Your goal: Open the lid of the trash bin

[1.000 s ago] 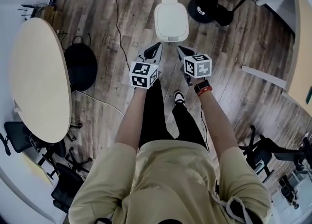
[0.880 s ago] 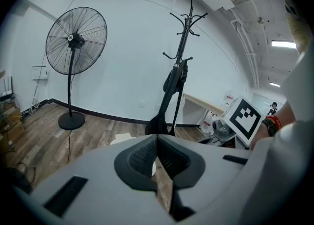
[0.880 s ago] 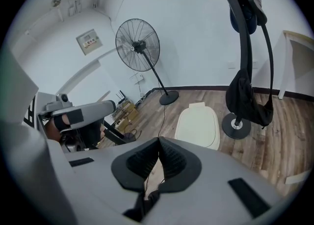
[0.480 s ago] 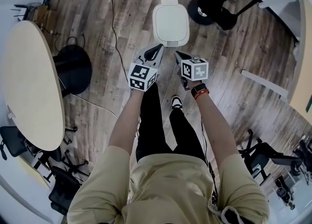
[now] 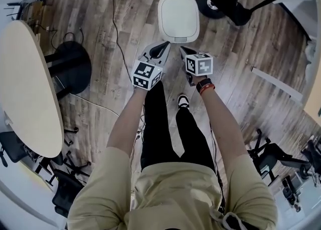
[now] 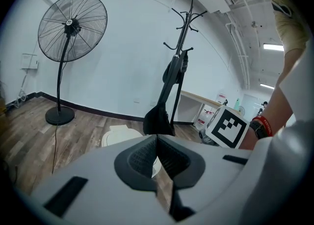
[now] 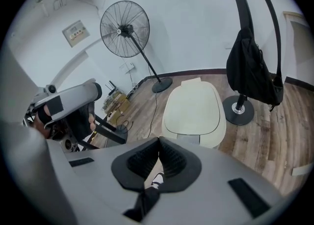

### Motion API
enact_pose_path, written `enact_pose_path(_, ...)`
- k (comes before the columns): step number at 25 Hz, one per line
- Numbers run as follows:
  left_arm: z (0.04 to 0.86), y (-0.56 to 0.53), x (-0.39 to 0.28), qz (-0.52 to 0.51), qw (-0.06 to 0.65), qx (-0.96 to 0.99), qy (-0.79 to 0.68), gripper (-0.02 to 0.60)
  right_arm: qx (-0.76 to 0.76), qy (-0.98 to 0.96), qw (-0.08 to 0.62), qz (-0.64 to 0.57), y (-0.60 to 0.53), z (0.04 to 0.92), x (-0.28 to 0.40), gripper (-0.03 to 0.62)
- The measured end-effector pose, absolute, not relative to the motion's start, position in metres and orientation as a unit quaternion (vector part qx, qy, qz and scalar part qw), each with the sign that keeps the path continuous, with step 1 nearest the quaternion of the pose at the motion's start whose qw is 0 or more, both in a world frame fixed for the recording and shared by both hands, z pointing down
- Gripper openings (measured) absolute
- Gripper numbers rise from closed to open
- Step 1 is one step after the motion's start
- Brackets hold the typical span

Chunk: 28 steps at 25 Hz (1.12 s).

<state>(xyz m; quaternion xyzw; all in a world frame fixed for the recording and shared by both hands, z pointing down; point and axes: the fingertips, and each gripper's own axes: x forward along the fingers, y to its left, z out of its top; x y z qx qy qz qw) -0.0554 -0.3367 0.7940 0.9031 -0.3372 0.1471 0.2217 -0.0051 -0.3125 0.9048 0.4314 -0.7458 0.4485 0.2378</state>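
A white trash bin [image 5: 178, 16] stands on the wooden floor with its lid down. In the head view both grippers hover just short of its near edge. My left gripper [image 5: 161, 47] is at the bin's near left corner, my right gripper [image 5: 184, 50] at the near middle. Each is shut with nothing between its fingers. In the left gripper view the jaws [image 6: 156, 139] meet, and the bin [image 6: 120, 135] lies low beyond them. The right gripper [image 7: 159, 141] looks down on the closed lid [image 7: 194, 109] straight ahead.
A pale round table [image 5: 25, 88] fills the left side, with a black fan base [image 5: 70, 63] and a cable [image 5: 113, 18] beside it. A coat stand's base [image 5: 220, 1] sits right of the bin. Office chairs [image 5: 273, 156] stand at the lower right.
The head camera has shifted a little. Both grippers stay shut near the bin's front edge, and the right one has drawn slightly closer to the left.
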Motion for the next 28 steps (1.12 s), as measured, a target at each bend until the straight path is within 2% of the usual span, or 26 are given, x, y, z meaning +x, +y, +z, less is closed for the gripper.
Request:
enact_pose_path(22,0.896,-0.353,-0.047,0.151,0.209,0.924,-0.284,0.025,0.468,-0.714,0.240,0.462,-0.339,1.020,0.009,0.015)
enact_pose_path(28,0.909,-0.347,-0.026,0.152,0.217,0.926,-0.268,0.025,0.474,-0.706,0.267,0.452,-0.343,1.027,0.027,0.015)
